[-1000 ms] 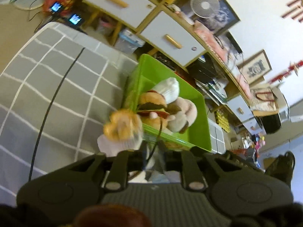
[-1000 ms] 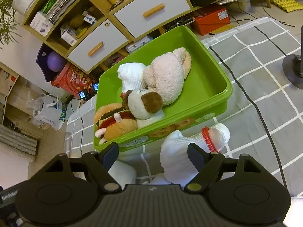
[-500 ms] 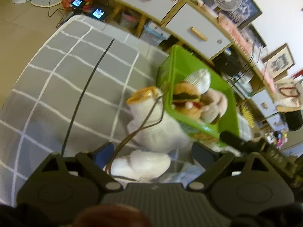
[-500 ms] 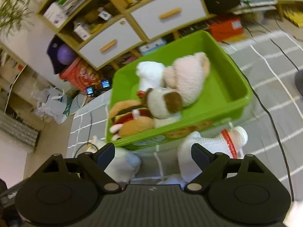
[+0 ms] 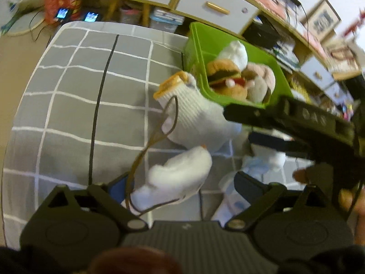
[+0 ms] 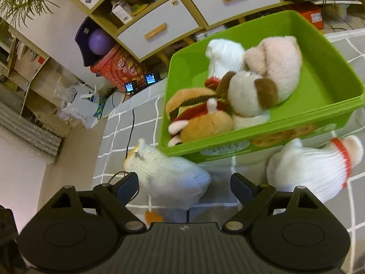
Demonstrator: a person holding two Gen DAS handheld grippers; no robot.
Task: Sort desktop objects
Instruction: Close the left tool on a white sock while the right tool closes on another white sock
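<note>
My left tongs (image 5: 180,182) are spreading, their jaws widening right now, with a white sock (image 5: 175,180) lying loose between the pads on the desk (image 5: 68,114), nothing pinched; a thin brown loop of cord (image 5: 157,134) curls up from the near finger across that sock. Just past it lies a second white sock with an orange cuff (image 5: 191,114), its cuff end close to the corner of the green bin (image 5: 198,52), though I cannot tell whether it touches. From the right side of that view my other tool's dark arm reaches across in front of the bin, and some pale blue-white fabric under it is too blurred to name. My right tongs (image 6: 184,185) stand spread wide, gripping nothing; the toe of the orange-cuffed sock sits between the fingers, and neither pad presses on it. To the right of them, just outside the right finger, lies a white sock with a red band (image 6: 312,162), close against the front wall of the bin. Inside the bin, piled toward its left half, are a plush burger (image 6: 196,114), a white-and-brown plush dog (image 6: 251,96), a pink plush (image 6: 278,61) and another white sock (image 6: 223,57). A black cable (image 5: 100,100) runs across the grey checked cloth, and beyond the desk stands a shelf unit with grey drawers (image 6: 159,25).
</note>
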